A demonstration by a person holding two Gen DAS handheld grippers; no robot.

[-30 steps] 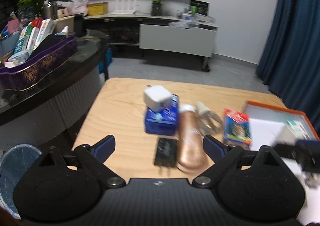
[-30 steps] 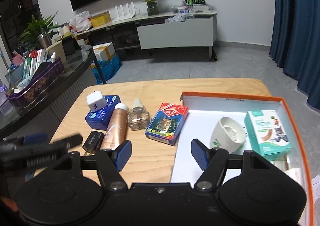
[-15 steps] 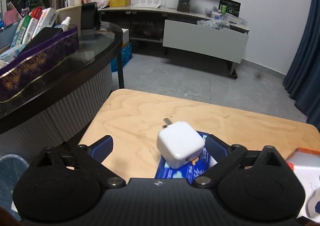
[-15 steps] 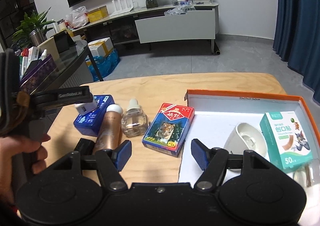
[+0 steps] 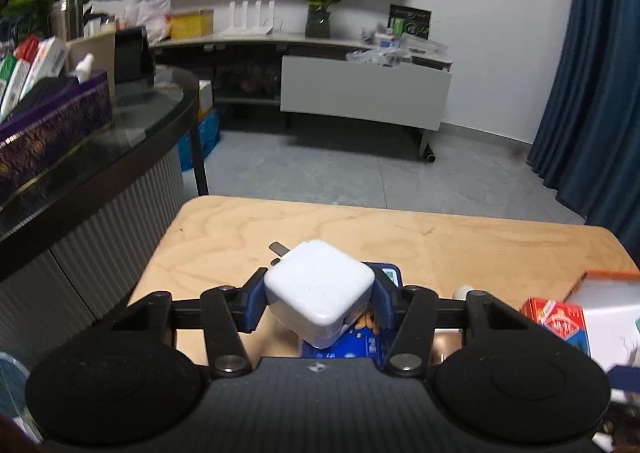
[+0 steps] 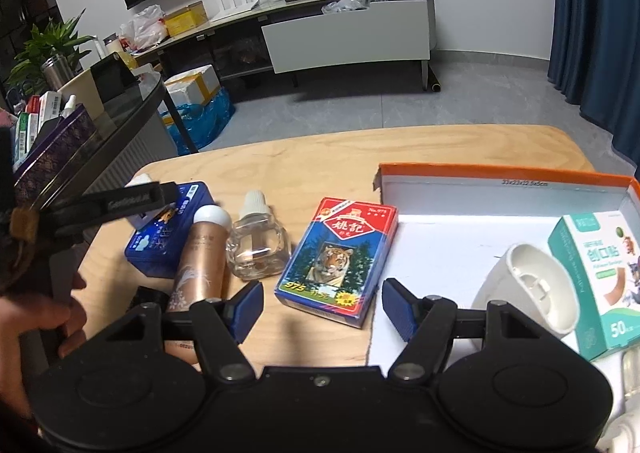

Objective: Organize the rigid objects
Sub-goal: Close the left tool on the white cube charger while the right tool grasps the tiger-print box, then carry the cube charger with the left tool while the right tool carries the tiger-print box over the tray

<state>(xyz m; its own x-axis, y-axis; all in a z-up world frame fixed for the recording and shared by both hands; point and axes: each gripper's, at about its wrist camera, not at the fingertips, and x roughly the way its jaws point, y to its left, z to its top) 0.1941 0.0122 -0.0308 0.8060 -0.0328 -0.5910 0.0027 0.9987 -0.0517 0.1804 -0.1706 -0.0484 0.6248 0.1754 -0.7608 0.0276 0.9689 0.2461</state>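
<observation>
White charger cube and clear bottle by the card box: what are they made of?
White charger cube: looks like hard plastic, smooth semi-gloss shell with rounded edges and metal prongs. Clear bottle: transparent, glossy, glass or rigid plastic, I cannot tell which; white plastic-looking cap.

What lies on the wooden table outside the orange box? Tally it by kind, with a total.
Bottles: 2 (copper bottle, clear glass bottle)
Boxes: 2 (blue tin, card pack)
Chargers: 1 (white charger, atop the blue tin)
Total: 5
A dark thing beside the copper bottle is too hidden to count.

Far table (image 6: pixel 360 151) half bare (bottles (image 6: pixel 256 245) crowd near-left).
</observation>
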